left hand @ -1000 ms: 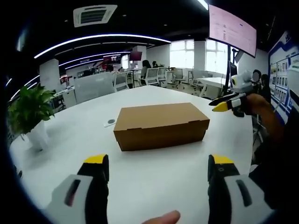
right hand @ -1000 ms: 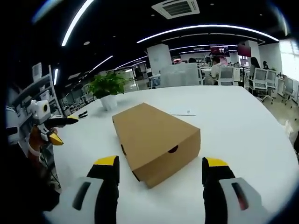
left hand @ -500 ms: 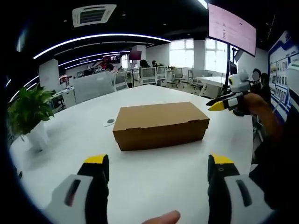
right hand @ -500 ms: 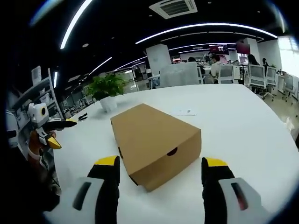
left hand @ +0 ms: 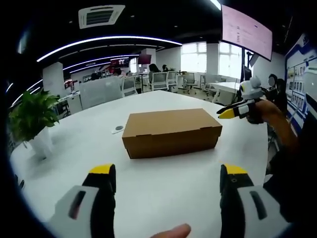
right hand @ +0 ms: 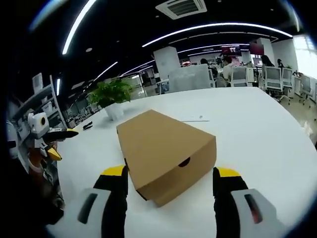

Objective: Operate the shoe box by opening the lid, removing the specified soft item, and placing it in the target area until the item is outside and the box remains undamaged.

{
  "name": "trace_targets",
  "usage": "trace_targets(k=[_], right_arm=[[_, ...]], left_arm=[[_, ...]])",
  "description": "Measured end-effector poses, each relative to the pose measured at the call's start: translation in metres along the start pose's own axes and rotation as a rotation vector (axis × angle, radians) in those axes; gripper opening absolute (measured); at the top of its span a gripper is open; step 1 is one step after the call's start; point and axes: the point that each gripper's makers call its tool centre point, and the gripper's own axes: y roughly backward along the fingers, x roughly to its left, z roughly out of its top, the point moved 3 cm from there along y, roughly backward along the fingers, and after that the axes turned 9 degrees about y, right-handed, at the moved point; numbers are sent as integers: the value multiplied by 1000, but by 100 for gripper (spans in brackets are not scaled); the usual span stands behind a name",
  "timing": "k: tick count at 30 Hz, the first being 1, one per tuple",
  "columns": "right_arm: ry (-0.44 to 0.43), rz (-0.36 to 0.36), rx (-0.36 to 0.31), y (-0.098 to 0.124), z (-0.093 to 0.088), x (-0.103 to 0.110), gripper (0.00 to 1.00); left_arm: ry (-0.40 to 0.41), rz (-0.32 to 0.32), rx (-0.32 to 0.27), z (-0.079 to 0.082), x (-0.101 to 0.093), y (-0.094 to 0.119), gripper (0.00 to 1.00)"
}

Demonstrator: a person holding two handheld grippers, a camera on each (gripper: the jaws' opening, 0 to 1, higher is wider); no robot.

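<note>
A closed brown cardboard shoe box lies on the white table, its lid down. My left gripper hangs open a little before the box's long side, nothing between its yellow-tipped fingers. In the right gripper view the box shows its short end with a finger notch, and my right gripper stands open close to that end, the jaws either side of the box corner. The right gripper also shows in the left gripper view, off the box's right end; the left gripper appears at the left of the right gripper view.
A potted plant stands at the table's left edge. A small round object and a flat white card lie on the table behind the box. Office chairs and desks fill the background.
The right gripper has crept closer to the box's short end, which now looms larger. The left gripper has barely shifted.
</note>
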Motion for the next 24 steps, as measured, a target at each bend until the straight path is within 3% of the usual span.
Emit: trace_targets(k=[24], right_arm=[[-45,-1,10,-11,-6,-5,71]], left_arm=[[1,-3,0,-3,1,1,89]])
